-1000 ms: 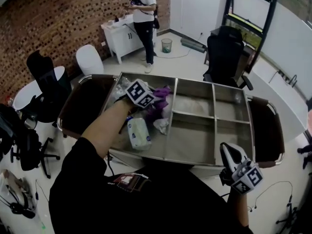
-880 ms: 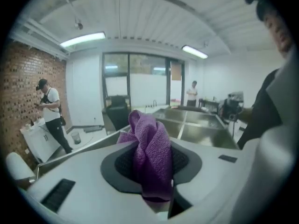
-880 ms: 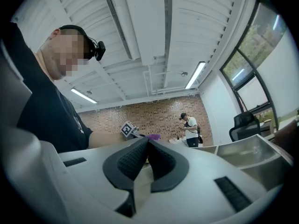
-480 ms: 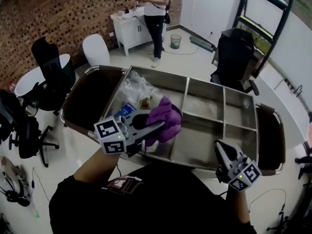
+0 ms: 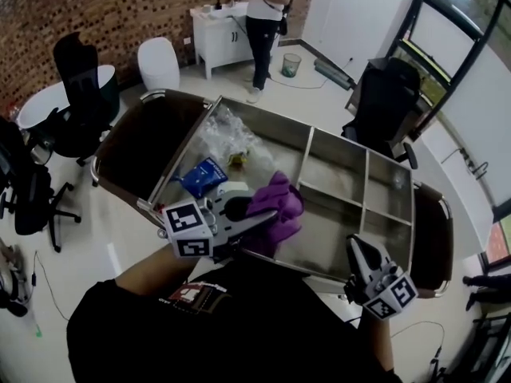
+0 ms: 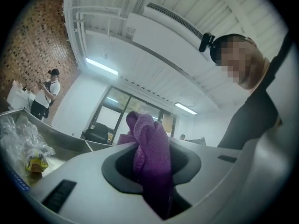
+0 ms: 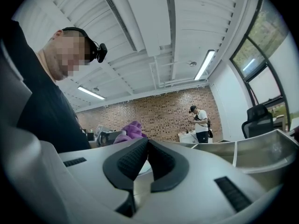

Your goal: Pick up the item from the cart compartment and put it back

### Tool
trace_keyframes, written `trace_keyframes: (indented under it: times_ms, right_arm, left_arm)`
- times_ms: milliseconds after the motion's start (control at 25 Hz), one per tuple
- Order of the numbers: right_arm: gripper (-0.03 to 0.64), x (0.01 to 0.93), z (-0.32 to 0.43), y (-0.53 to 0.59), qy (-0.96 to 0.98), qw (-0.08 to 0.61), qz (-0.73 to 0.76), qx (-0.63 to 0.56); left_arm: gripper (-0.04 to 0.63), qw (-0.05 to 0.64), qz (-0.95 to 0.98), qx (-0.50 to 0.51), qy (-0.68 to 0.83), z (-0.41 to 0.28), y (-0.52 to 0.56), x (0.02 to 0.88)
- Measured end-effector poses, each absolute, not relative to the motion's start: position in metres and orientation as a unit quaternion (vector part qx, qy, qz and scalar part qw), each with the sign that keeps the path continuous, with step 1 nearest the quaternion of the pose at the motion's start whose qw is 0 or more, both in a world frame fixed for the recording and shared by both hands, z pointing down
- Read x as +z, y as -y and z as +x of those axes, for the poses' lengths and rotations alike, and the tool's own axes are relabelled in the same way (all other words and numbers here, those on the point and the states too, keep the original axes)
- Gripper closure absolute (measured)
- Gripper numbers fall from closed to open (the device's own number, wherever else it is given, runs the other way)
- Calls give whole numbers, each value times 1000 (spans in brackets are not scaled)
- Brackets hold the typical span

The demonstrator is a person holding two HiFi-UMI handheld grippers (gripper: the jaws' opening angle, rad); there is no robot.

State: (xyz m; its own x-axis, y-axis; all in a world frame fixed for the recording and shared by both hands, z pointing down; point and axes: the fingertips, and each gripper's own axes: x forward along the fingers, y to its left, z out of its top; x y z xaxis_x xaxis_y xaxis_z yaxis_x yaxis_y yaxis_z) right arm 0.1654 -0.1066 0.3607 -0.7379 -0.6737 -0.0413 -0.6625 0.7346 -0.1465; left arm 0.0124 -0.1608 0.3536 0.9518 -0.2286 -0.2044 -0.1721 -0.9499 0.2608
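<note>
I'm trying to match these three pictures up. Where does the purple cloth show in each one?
Head view: the purple cloth is at centre, pinched by the left gripper over the cart.
Left gripper view: the cloth is at centre, clamped between the jaws.
Right gripper view: the cloth is small, left of centre, beyond the jaws.
Shared landmark: the standing person in a white top by the brick wall.

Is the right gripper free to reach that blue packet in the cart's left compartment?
Probably, but awkwardly: the right gripper is shut and empty and the blue packet lies uncovered, yet the left gripper, holding the purple cloth, hangs in between.
</note>
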Motion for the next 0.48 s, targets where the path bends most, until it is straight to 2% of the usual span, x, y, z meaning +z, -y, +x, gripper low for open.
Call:
trace_keyframes:
  times_ms: [480]
  right_arm:
    - [629, 359, 179, 104, -923, 49, -377, -54]
  left_arm:
    - [508, 118, 984, -96, 97, 20, 166, 354]
